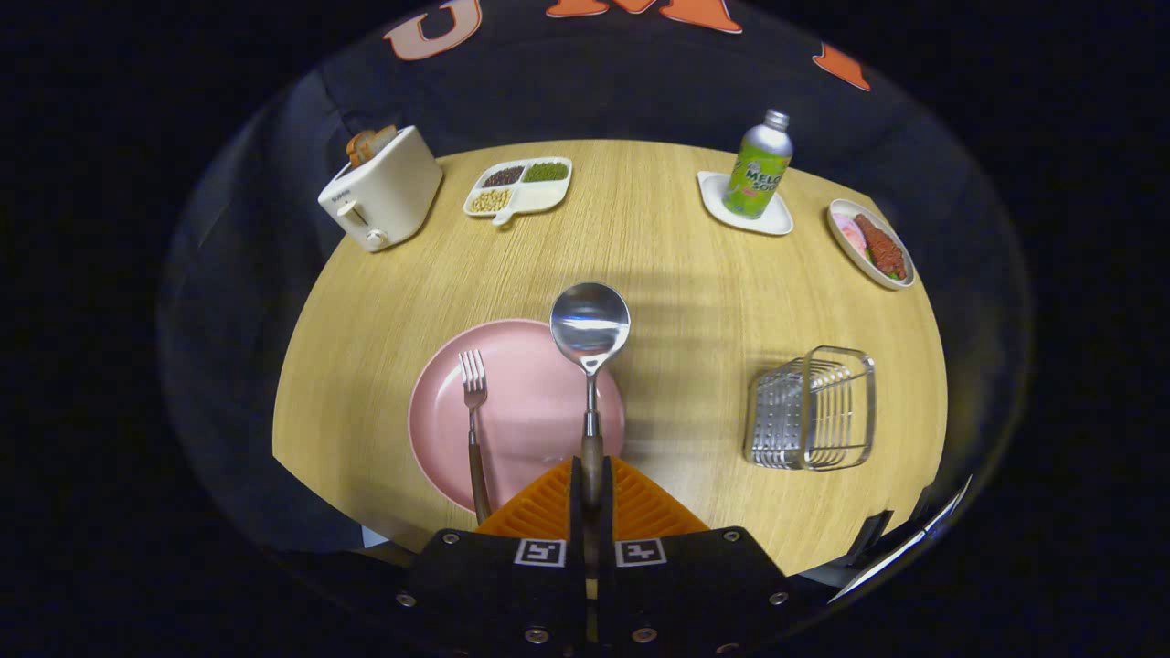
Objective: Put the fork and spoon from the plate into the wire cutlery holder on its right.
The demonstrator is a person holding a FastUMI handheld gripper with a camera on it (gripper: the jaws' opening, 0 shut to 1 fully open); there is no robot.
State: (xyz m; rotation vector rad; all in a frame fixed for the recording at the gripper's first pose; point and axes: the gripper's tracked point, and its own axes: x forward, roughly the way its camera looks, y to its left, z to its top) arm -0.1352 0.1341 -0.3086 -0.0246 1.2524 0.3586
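Fingers (548,507) of the gripper (591,493) are closed together on the wooden handle of the spoon (590,347), which they grip from both sides. Spoon shaft runs straight ahead from the fingertips; its bowl sits at the far end, face up, over the far right rim of the pink plate (539,429). Whether the bowl touches the rim or is raised clear of it cannot be told.

Fork (473,420) lies on the left half of the plate, tines pointing away, its dark handle running back over the near rim just left of the fingers. It is apart from the spoon and roughly parallel to it.

Wire cutlery holder (812,409) stands upright on the wooden table (676,274), well to the right of the plate, with nothing seen inside.

Far side of the table, left to right: a cream toaster (382,190) with bread slices in its slots; a divided white dish (519,187) holding beans and grains in three of its sections; a green bottle (759,166) upright on a white coaster (745,206); an oval dish of food (871,243) near the right edge.
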